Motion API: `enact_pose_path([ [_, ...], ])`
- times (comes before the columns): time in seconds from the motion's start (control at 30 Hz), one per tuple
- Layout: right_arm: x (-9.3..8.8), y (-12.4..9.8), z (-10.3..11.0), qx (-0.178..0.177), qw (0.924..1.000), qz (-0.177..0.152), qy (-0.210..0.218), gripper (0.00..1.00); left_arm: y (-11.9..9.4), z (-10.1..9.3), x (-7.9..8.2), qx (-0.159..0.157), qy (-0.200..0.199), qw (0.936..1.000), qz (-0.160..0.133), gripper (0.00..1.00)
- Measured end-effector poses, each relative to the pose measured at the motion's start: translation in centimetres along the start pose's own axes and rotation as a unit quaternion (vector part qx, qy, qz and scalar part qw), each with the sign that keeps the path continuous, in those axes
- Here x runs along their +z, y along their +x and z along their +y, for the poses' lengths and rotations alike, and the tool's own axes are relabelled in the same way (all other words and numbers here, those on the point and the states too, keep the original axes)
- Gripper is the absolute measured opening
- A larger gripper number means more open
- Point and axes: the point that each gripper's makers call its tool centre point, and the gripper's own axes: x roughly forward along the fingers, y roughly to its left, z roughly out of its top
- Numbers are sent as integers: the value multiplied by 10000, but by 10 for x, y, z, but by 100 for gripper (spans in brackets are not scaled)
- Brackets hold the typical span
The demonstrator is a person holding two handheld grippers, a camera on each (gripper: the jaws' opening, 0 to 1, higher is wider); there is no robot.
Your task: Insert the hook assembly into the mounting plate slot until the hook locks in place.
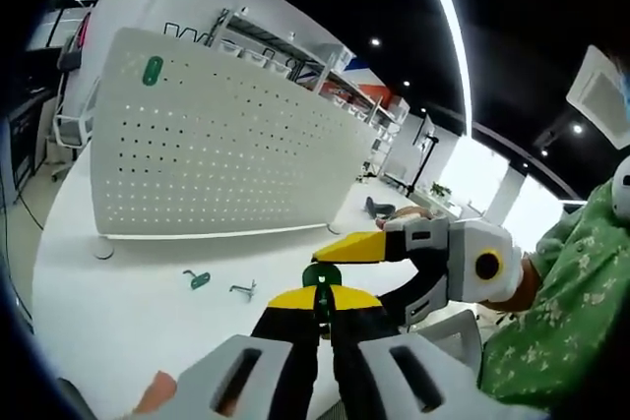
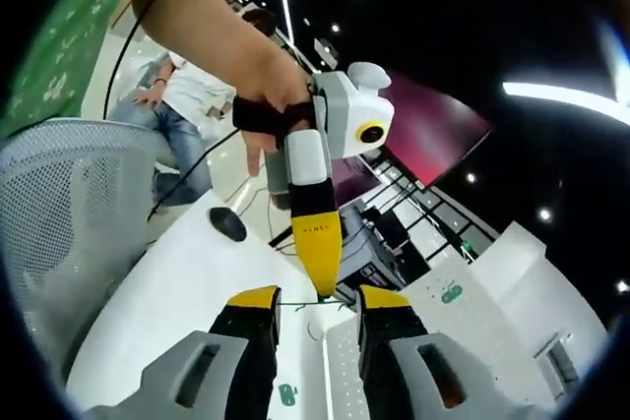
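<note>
In the left gripper view, the left gripper [image 1: 323,304] rises from the bottom centre with its yellow-tipped black jaws drawn nearly together, pinching a small green round-headed hook piece [image 1: 321,277] between the tips. The right gripper [image 1: 379,247] reaches in from the right of the frame, its yellow tip just above that green piece; a green patterned sleeve [image 1: 551,312] follows behind it at the lower right. Farther out on the white tabletop [image 1: 118,302], left of centre, lie a second small green hook [image 1: 198,279] and a thin grey metal hook [image 1: 244,290], apart from each other. Beyond them stands the white perforated mounting plate [image 1: 217,145], upright across the upper left, with a green oval tag [image 1: 153,71] near its top left corner. In the right gripper view, the right gripper [image 2: 317,300] has its jaws standing clearly apart, a thin wire part between the tips; whether they touch it I cannot tell. The left gripper's yellow jaw points down between them from above. A grey mesh chair [image 2: 69,204] fills the left.
</note>
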Motion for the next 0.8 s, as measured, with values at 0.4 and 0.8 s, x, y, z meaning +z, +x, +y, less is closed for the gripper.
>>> enact_pose_path([
  [0.4,-4,0,0,-157,9980,-2,611,47,0,3,4,73,-3,9999,-84,2],
  [0.8,-19,-9,-12,-608,9806,143,1858,52,2,7,9,280,183,9993,-184,2],
])
